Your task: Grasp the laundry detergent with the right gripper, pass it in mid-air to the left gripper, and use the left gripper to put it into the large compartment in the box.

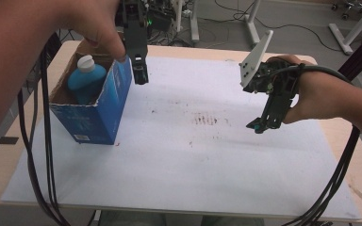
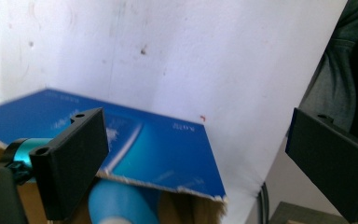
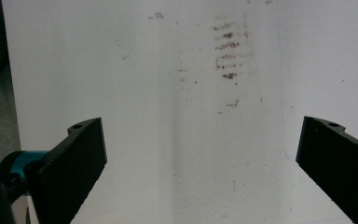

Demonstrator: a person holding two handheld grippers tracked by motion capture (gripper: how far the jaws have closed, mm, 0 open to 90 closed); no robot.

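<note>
I see my left gripper [image 1: 140, 74] hanging just beside the open blue box [image 1: 94, 106] with a blue bottle [image 1: 86, 80] inside; my right gripper [image 1: 260, 125] floats well apart over the white sheet [image 1: 184, 160] on the worktop [image 1: 0, 165]

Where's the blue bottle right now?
In the high view the blue bottle stands inside the open blue box at the table's left side, just left of the left claw, which hangs by the box's right wall.

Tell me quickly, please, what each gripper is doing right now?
Left gripper: open, holding nothing, at the box rim.
Right gripper: open, holding nothing, above the sheet.
</note>
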